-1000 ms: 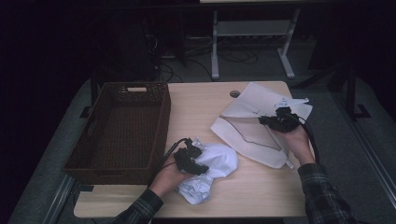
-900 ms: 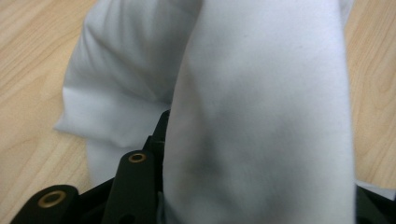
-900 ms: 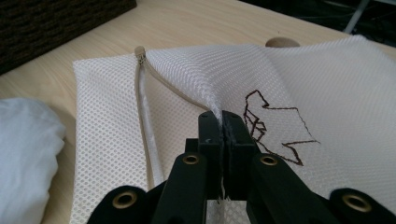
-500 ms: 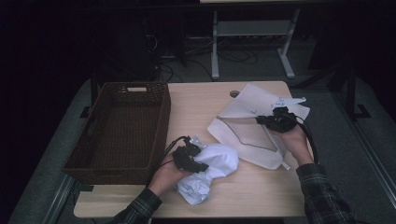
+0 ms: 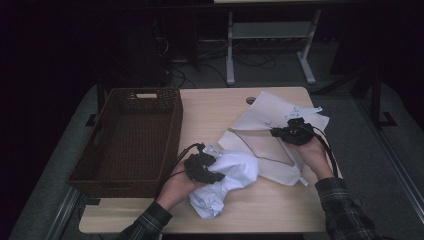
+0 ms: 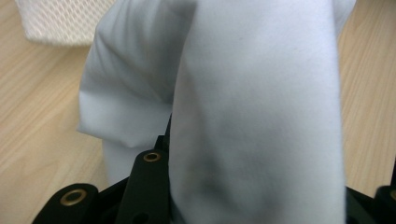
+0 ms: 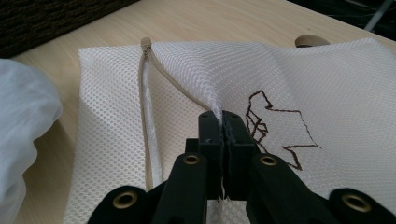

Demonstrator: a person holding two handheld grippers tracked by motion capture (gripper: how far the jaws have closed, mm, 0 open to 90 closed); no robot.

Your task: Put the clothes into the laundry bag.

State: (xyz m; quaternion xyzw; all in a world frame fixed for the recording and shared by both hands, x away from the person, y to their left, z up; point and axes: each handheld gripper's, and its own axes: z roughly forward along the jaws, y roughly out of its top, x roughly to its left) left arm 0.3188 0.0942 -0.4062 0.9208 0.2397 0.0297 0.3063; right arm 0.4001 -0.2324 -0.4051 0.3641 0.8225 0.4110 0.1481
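High view: the left tool [image 5: 210, 172] grips the crumpled white cloth [image 5: 225, 182] near the desk's [image 5: 210, 112] front edge. Right gripper view: the right tool [image 7: 223, 122], clamped, pinches the mesh bag [image 7: 327, 88] beside its zipper [image 7: 148, 121].

Soft matt cloth [image 5: 235, 170], open-weave mesh bag [image 7: 327, 74], woven wicker basket [image 5: 125, 135], smooth wood-grain table [image 5: 210, 110].

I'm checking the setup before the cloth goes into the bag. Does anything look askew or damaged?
Nothing looks damaged. The mesh bag lies rumpled, its zip open, with the right gripper pinching up one edge. The white cloth is bunched in the left gripper.
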